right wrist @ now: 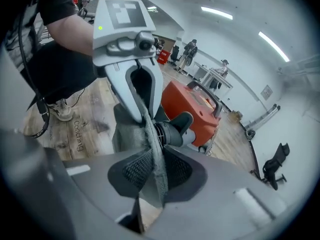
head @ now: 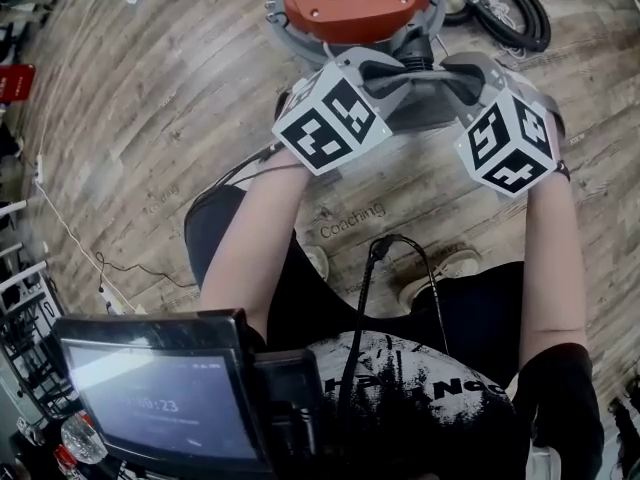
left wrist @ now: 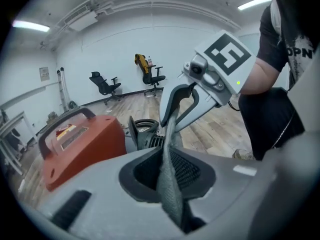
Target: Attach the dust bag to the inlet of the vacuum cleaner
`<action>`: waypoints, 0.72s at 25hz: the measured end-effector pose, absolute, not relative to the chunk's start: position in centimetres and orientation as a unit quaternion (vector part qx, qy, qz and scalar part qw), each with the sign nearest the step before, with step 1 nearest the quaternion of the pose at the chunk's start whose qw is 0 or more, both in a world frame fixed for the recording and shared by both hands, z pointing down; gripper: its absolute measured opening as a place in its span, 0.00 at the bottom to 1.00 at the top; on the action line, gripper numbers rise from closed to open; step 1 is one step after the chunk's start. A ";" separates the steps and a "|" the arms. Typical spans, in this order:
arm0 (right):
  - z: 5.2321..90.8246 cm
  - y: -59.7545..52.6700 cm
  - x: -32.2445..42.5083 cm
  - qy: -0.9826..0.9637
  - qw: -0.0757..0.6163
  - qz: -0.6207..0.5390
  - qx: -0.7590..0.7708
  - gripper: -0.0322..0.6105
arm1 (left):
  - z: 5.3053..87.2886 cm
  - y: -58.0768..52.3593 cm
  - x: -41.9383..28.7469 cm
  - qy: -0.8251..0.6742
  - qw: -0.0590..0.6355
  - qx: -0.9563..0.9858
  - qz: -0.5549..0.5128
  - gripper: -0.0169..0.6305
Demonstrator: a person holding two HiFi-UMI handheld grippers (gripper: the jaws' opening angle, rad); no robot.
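left gripper (head: 395, 76) and right gripper (head: 455, 76) face each other in the head view, marker cubes turned outward, their tips close together on a grey dust bag (head: 425, 108) stretched between them. just beyond the bag the orange vacuum cleaner (head: 350, 3) sits on the wooden floor (head: 140, 118), with a black hose (head: 515, 13) coiled to its right. in the left gripper view i see its jaws narrow, pinched on a fold of the grey fabric. the fold runs up to the right gripper opposite, which grips the same edge. the vacuum cleaner is off to the left there, and its dark ribbed inlet (left wrist: 145, 134) shows just behind the cloth. office chairs (left wrist: 105, 84) stand by the far wall. in the right gripper view the jaws are likewise nearly together, clamped on the fabric, and the left gripper holds it farther along. the dust bag hangs just in front of the inlet on the vacuum cleaner's side, and i cannot tell whether cloth and inlet touch.
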State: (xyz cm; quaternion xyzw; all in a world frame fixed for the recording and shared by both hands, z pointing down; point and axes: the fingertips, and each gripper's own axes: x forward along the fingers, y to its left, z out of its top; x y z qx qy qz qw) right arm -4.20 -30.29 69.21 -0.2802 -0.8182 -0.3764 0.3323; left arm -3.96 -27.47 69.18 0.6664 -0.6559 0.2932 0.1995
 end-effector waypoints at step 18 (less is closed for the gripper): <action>69.1 -30.9 -4.0 -0.845 0.332 -0.312 -0.281 0.26 | 68.3 -27.7 -3.5 -0.680 0.158 0.664 0.268 0.24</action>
